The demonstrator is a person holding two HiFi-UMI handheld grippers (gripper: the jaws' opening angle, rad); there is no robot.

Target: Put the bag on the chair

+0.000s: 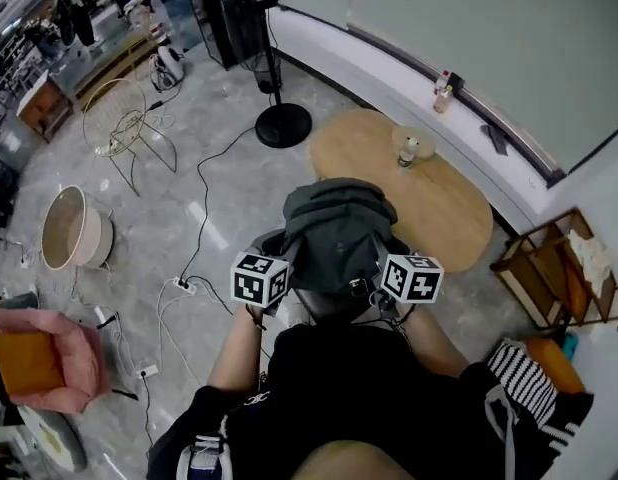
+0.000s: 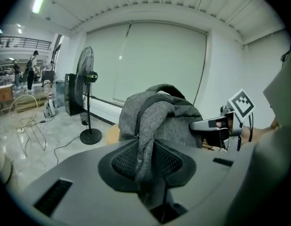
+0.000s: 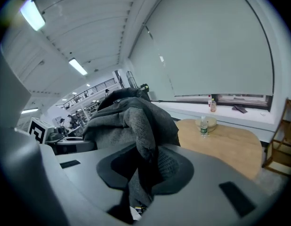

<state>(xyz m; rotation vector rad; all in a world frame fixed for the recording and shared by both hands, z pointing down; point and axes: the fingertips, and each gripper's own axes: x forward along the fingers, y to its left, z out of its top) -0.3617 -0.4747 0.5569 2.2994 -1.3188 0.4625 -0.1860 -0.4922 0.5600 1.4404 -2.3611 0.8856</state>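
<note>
A grey backpack (image 1: 335, 234) hangs in the air in front of the person, over the near edge of an oval wooden table (image 1: 444, 213). My left gripper (image 1: 269, 276) is shut on a fold of the bag's fabric (image 2: 146, 140), which runs down between its jaws. My right gripper (image 1: 401, 276) is shut on another fold of the bag (image 3: 138, 140) on the opposite side. In the left gripper view the right gripper (image 2: 220, 126) shows just behind the bag. A pink armchair (image 1: 47, 360) with an orange cushion stands at the far left on the floor.
A standing fan (image 1: 277, 118) and a wire chair (image 1: 127, 120) are farther off on the floor. A round white basket (image 1: 73, 228) lies at the left. Cables and a power strip (image 1: 184, 286) cross the floor. A bottle (image 1: 409, 152) stands on the table, and a wooden rack (image 1: 551, 268) at the right.
</note>
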